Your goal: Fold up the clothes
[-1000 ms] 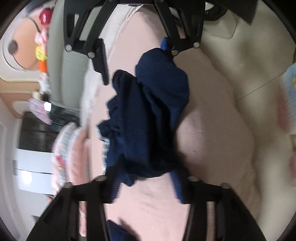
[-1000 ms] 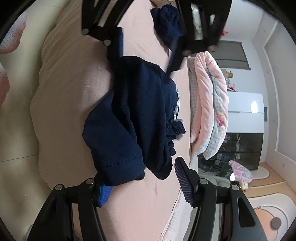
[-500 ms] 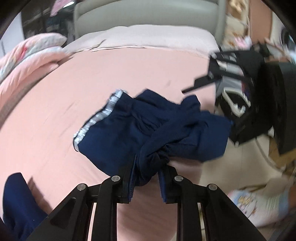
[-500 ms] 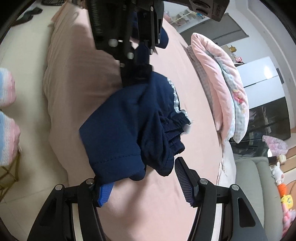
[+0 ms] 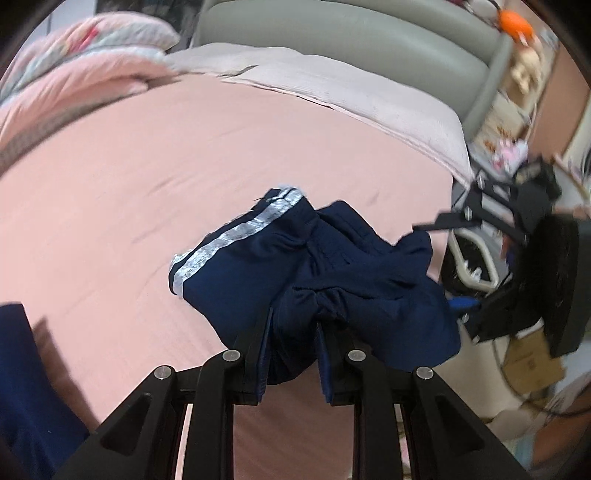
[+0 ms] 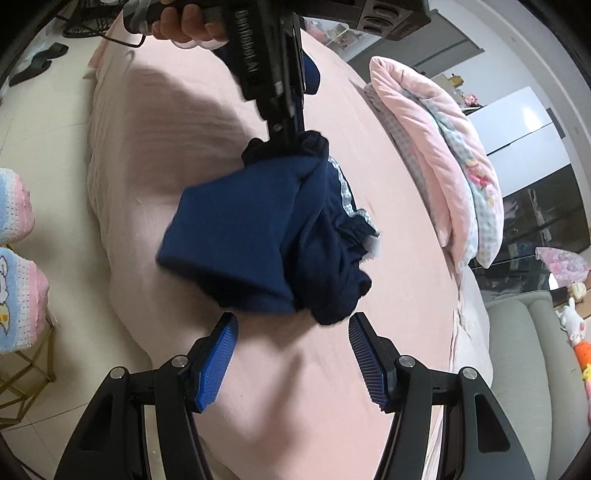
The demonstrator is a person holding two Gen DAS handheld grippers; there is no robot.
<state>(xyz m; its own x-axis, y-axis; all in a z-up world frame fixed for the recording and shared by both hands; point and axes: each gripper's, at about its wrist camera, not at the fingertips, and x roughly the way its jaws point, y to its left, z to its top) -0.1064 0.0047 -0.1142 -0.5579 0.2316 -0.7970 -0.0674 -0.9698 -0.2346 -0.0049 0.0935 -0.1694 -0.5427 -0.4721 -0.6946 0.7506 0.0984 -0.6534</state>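
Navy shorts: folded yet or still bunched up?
Bunched. The shorts hang in a crumpled wad from the shut left gripper; right gripper open.

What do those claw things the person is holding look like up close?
Each is a black angular frame with silver bolts. The right gripper has two fingers faced with ribbed bright-blue pads. The left gripper is the same build, its blue pads showing only as thin edges. A ridged black body and a hand show above it.

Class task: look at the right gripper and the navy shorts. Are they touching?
Apart. The right wrist view shows the right gripper open, pink sheet visible between both blue pads and the navy shorts.
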